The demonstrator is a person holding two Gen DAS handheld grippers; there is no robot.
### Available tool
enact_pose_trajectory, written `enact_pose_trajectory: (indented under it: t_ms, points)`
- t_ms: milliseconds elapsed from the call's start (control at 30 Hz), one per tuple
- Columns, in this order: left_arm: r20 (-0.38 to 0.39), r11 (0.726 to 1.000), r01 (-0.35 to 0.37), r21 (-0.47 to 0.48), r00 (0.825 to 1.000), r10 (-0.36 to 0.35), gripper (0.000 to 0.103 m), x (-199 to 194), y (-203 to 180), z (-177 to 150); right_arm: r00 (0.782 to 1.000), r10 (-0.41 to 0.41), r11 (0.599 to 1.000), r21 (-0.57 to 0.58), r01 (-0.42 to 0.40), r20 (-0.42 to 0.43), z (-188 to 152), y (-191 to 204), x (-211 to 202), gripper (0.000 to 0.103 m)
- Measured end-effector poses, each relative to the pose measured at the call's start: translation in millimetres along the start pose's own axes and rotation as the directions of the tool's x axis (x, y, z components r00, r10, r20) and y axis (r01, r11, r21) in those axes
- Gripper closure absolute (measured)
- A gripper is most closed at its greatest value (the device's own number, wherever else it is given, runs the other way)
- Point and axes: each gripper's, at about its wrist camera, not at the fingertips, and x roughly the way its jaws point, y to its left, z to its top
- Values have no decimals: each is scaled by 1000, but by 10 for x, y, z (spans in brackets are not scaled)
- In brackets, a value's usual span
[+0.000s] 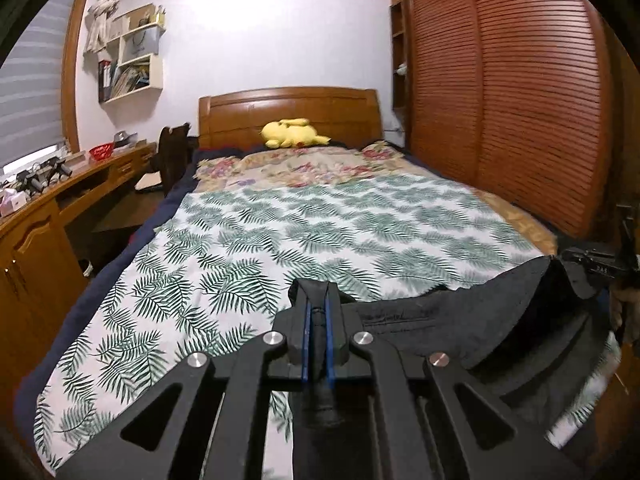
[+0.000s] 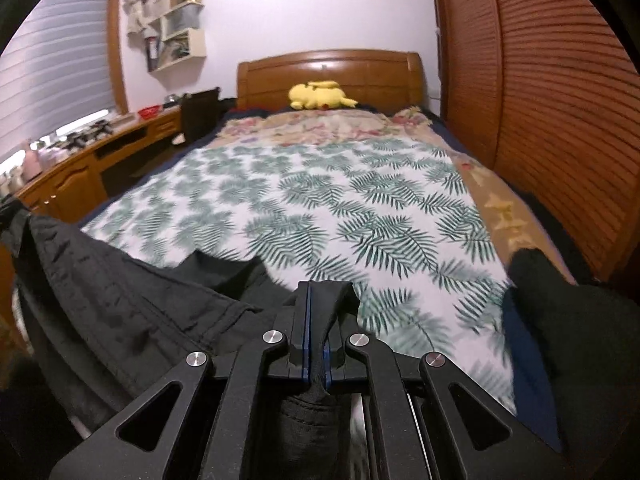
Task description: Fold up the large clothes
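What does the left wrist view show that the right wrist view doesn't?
Only left wrist: the other gripper at the far right edge holding the garment's far end, and books on the wall shelf.
Only right wrist: a dark bunched sleeve on the right, over the bed edge.
Both: jaws shut on black fabric, the leaf-print sheet, the yellow plush by the headboard.

Dim, even indoor light, heavy fisheye bending, dark vignetted corners, motion blur along the lower edges
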Motion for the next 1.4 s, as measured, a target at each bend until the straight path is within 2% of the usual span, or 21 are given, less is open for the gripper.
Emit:
enact_pose_trajectory:
  t_ms: [233,367,500,567,600,633,667,767,833,1000,1167,1267,1400]
  points:
    - [-57,996,10,-86,998,-15,98,533,159,-276,991,-66,998,-29,63,-118,-25,101,792,101]
    - [-83,999,2,-41,997,-5,97,621,101,-373,982,-104,993,-66,94,-155,-123,224,954,101]
    - [-85,1000,22,-10,996,-23,96,648,48,-405,972,-144,989,-63,135,-186,-161,271,1019,94]
    - [-99,999,38,-10,994,-39,95,679,52,-414,967,-154,988,-43,148,-203,-148,249,1005,74]
    - [-107,999,46,-10,993,-47,93,687,48,-416,965,-174,985,-40,169,-198,-135,234,973,50]
    - [-113,999,53,-9,992,-54,92,691,43,-426,965,-180,984,-33,177,-190,-121,222,941,37]
    - [-113,998,58,-7,992,-59,91,684,40,-439,966,-182,983,-19,182,-182,-101,196,890,35]
    - [-105,998,60,1,993,-60,86,625,51,-451,966,-174,984,0,178,-193,-50,178,784,34]
    - [-94,997,75,-9,993,-75,83,564,82,-453,968,-155,988,-31,151,-199,-43,261,736,34]
    - [-103,996,90,-8,991,-90,79,521,132,-503,978,-123,986,-128,102,-167,-45,662,645,34]
    - [-114,997,82,-8,990,-83,76,497,179,-559,990,-35,983,-183,10,-136,-32,1155,590,34]
    - [-119,997,80,-18,990,-81,74,481,235,-581,987,29,975,-214,-63,-160,-58,1444,656,34]
    - [-119,997,75,-24,990,-78,73,461,294,-601,968,114,959,-230,-167,-225,-157,1772,817,34]
